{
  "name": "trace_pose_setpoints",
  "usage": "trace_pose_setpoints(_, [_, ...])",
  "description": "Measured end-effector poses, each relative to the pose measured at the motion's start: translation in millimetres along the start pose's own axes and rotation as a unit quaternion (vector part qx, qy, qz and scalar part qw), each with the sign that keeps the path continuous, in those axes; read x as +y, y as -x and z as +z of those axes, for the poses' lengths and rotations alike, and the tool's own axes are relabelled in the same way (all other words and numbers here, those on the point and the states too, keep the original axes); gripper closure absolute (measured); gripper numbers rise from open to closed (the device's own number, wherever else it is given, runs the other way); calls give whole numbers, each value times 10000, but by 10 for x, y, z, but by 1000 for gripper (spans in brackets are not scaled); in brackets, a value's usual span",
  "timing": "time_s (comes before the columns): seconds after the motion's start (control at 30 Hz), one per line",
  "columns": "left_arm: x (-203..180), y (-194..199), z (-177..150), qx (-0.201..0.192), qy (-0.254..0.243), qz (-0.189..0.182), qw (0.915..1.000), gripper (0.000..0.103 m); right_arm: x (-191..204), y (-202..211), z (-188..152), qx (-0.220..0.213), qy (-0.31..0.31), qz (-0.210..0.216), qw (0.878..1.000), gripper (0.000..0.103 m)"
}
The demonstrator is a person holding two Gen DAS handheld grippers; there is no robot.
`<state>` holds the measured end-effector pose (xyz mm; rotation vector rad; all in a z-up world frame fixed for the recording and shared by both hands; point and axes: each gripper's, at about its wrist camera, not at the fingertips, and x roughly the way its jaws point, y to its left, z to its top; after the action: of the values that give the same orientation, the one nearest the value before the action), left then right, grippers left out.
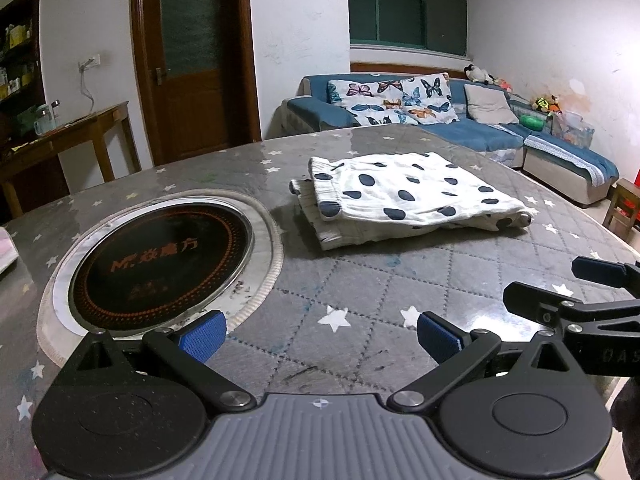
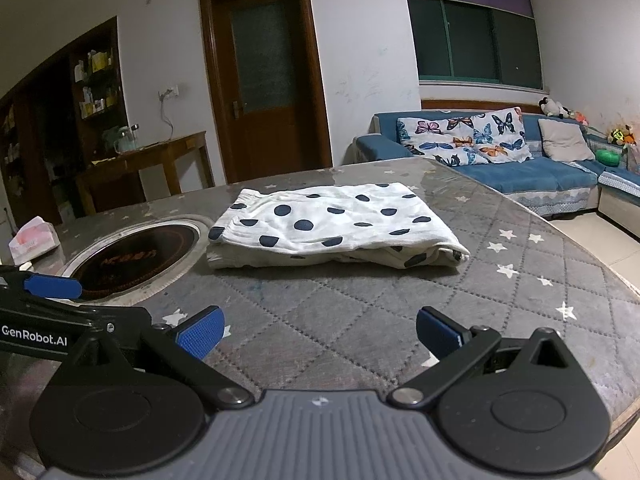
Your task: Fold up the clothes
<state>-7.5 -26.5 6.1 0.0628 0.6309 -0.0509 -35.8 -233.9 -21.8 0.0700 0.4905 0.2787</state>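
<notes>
A white garment with dark blue dots (image 1: 404, 196) (image 2: 332, 224) lies folded into a flat rectangle on the grey star-patterned table (image 1: 360, 280) (image 2: 360, 312). My left gripper (image 1: 320, 336) is open with nothing between its blue pads, hovering over the table in front of the garment, well short of it. My right gripper (image 2: 320, 336) is open too and empty, also on the near side of the garment. The right gripper's black fingers (image 1: 580, 300) show at the right edge of the left wrist view. The left gripper's finger (image 2: 52, 286) shows at the left of the right wrist view.
A round black induction hob (image 1: 160, 264) (image 2: 132, 260) is set into the table left of the garment. A tissue box (image 2: 34, 240) stands at the table's far left. Beyond the table are a blue sofa (image 1: 460, 120), a wooden side table (image 1: 72, 132) and a door (image 2: 264, 80).
</notes>
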Motion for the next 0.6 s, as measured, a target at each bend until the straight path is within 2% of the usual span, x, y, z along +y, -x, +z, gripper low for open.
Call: trace_pose_setpoints(0.6, [-7,-137,51,91,-35,28,9999,0,-93,-171,22,135,-25,-25,9999,0])
